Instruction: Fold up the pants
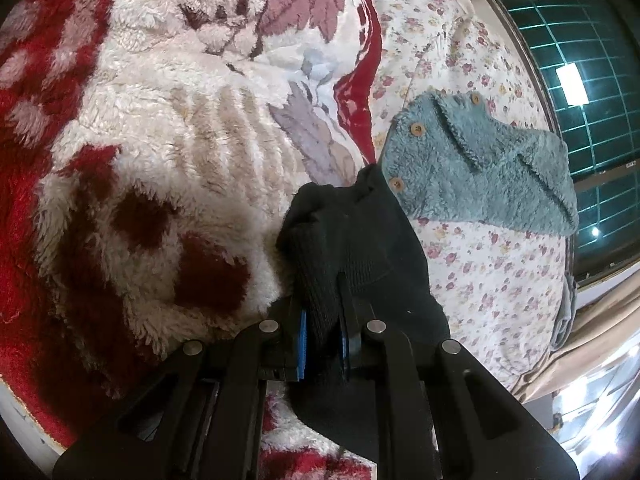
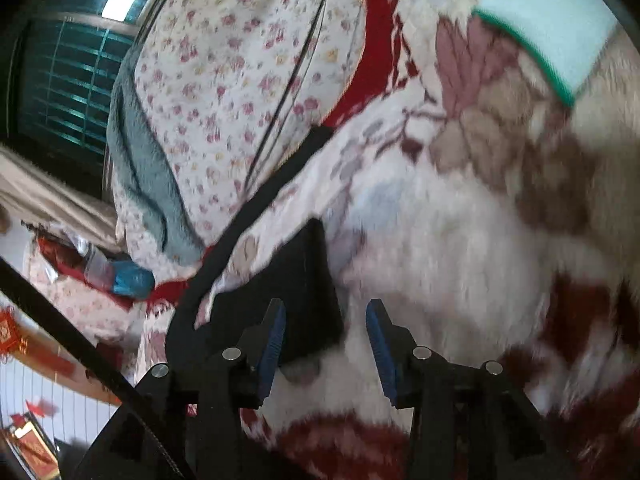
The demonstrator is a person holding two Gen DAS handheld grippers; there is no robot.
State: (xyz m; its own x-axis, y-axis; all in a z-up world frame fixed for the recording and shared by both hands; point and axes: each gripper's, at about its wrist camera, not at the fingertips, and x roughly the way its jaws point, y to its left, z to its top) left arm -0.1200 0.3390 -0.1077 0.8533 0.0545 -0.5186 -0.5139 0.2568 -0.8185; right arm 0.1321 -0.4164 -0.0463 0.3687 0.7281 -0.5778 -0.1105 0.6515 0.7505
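We are pinching the black knit pants (image 1: 352,248) in our left gripper (image 1: 323,344), jaws clamped on a bunched edge, lifting it over the red-and-cream fleece blanket (image 1: 168,128). Our right gripper (image 2: 326,344) is hanging wide apart, empty, presumably readying for another corner.

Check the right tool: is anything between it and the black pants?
Nothing visible. The open right tool hangs over the fleece blanket, the black pants just ahead by its left finger. The left tool already grips them.
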